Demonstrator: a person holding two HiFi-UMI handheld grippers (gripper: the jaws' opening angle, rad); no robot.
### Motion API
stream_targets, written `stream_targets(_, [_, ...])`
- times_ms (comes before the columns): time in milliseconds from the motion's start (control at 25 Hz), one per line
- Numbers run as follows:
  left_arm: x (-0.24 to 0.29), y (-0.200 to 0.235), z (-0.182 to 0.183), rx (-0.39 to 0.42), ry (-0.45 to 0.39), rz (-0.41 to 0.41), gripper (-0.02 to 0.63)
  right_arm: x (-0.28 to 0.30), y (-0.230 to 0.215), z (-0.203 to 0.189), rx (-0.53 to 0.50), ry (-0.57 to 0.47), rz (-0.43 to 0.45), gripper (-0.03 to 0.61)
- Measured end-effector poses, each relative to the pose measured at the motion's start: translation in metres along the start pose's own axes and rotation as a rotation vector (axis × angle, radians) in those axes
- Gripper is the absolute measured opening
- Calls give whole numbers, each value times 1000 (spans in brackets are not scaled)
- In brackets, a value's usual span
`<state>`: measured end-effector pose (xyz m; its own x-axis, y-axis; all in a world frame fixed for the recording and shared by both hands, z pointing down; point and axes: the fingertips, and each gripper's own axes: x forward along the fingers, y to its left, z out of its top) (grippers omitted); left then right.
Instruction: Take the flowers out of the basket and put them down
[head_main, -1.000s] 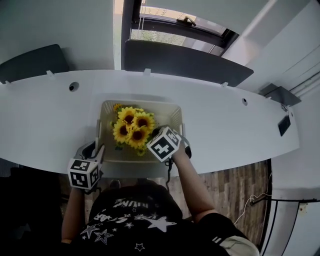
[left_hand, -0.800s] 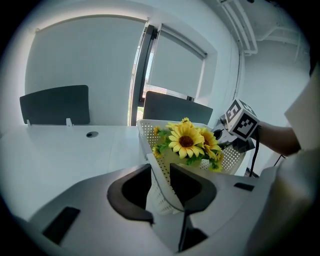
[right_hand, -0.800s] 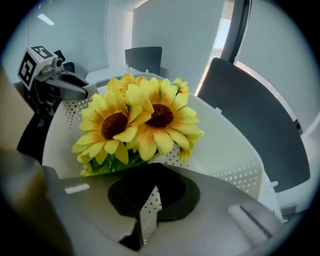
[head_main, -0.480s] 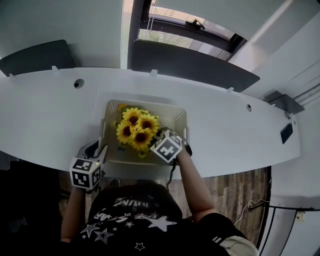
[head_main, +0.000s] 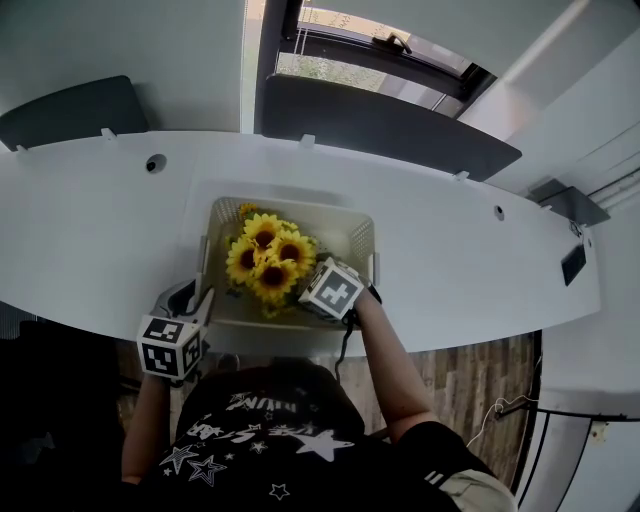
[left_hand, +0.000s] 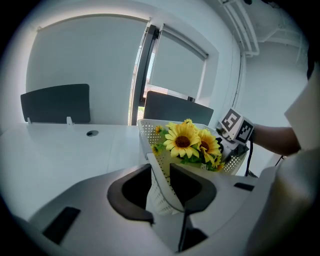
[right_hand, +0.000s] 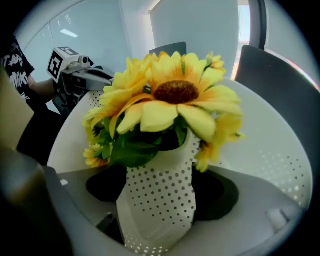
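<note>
Bright, even daylight from the window; gripper views curve and darken at edges; near foreground softly blurred.

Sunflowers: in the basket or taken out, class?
In: the sunflowers stand inside the white basket, its walls all around them.

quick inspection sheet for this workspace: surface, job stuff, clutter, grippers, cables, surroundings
surface: white curved desk with round cable holes
job's things: white perforated basket at the desk's near edge; sunflowers inside it, not yet taken out
clutter: nothing seen
grippers: left gripper closed on the basket wall at its near left corner; right gripper closed on the wall at its near right corner
cables: black cable hanging from the right gripper
surroundings: dark divider panels behind the desk, window beyond, wood floor below
</note>
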<state>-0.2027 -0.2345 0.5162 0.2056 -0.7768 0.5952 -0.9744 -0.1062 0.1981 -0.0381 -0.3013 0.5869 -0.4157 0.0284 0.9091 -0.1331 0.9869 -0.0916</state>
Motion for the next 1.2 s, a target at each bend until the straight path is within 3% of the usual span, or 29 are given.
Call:
stream_targets(120, [1,-1,1,1,-1,0,118,16,-4,-3,10,32,-25,461])
stream_targets(320, [0,-2,0,2,3,4,117,22,-12,29,87,-134,-57,537])
stream_targets(920, [1,0,0,-12,1,14,117,39,-22,73,243,-385,-53,557])
stream_targets(1200, [1,-2,-1,-24,-3,10,117,46,-33,91,311,-464,-158,554])
